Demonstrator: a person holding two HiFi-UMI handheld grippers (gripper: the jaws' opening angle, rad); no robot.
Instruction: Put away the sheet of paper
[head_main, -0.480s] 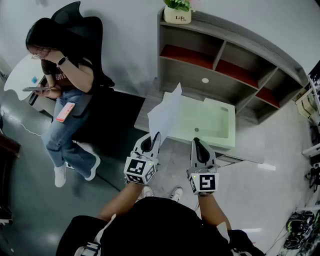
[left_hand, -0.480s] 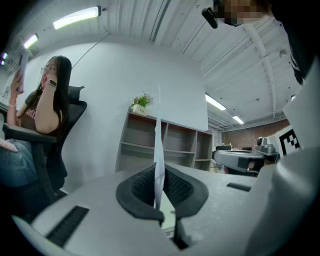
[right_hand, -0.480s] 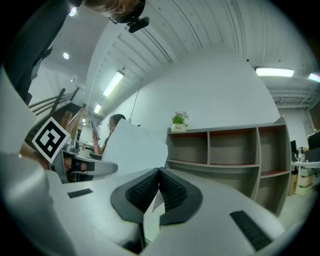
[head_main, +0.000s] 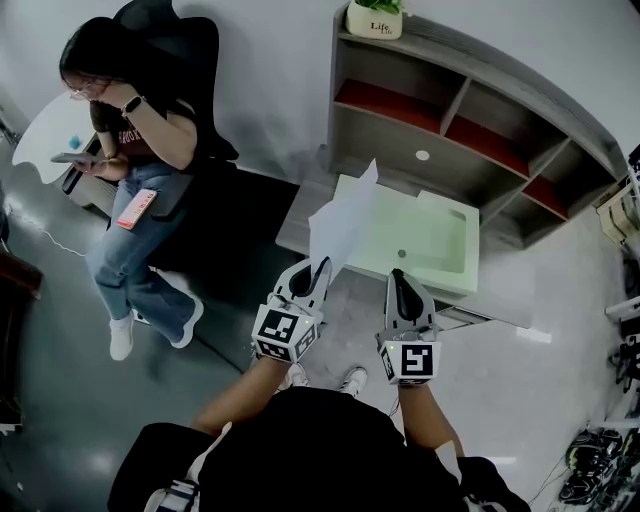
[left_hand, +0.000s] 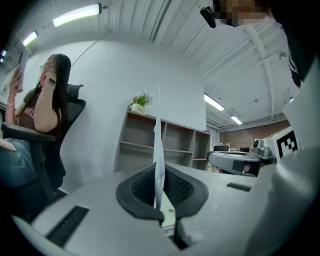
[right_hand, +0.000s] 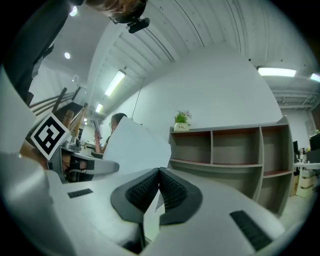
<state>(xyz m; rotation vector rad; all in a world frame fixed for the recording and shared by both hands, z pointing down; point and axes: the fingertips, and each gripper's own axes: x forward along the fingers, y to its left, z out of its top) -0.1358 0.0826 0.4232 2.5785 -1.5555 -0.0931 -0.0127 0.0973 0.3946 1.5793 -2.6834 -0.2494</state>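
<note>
My left gripper is clamped on the lower edge of the sheet of paper, which stands upright from the jaws and leans over the near corner of the pale green tray. My right gripper hovers just beside it with jaws pressed together; I think nothing is caught in them, though a pale sliver behind the pads makes that hard to swear to. The tray in front of the shelf unit looks like the place for the sheet. To do this well I should carry the paper forward slowly so it doesn't flap, tip it flat over the tray, and let go only once most of it lies down
</note>
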